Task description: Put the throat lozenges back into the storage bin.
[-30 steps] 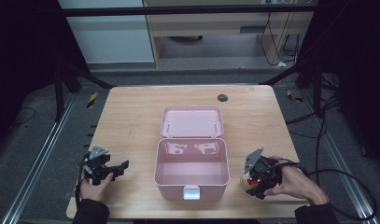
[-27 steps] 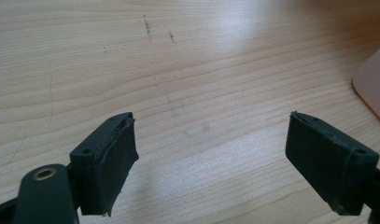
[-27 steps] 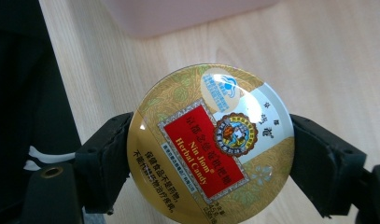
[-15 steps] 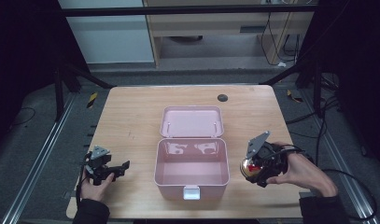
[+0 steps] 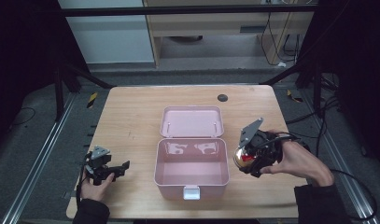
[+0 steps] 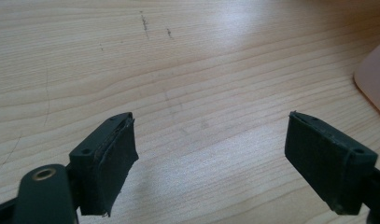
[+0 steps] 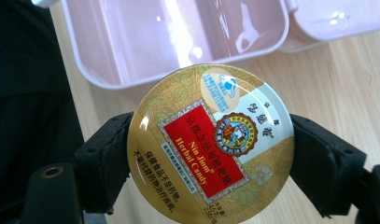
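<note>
Gripping a round Nin Jiom herbal candy tin by its rim, the right gripper hung beside the open pink storage box, apparently to drop it inside; the left gripper, jaws released, rested idle on the worktop

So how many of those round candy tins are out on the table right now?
1. The candy tin is clamped in the right tool, held just right of the open pink box. More could be hidden, though the box looks empty.
</note>
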Demonstrator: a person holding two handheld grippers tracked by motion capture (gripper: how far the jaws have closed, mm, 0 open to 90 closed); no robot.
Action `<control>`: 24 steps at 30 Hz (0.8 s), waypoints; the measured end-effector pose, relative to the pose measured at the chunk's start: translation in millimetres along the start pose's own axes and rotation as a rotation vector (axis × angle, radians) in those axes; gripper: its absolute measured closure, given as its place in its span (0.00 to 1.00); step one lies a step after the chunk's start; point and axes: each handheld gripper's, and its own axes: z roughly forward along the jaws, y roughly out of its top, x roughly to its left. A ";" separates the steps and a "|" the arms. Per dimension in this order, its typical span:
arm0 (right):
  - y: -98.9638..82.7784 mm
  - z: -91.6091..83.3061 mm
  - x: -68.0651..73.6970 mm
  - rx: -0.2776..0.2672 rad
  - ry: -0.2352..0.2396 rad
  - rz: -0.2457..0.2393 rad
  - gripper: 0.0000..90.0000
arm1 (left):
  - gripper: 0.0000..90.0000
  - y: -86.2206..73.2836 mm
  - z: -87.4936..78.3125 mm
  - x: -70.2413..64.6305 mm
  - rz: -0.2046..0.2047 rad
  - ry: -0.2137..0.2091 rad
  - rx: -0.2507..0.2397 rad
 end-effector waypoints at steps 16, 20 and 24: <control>30.1 0.9 -0.5 -0.007 -0.003 -0.045 0.23 | 0.18 0.1 0.9 0.0 0.000 0.003 0.004; 36.0 2.8 -0.6 -0.014 -0.001 -0.055 0.23 | 0.18 0.2 0.8 0.0 0.000 0.004 0.002; 41.6 7.0 -0.9 -0.025 0.006 -0.058 0.23 | 0.18 0.2 0.9 0.1 0.000 0.004 0.002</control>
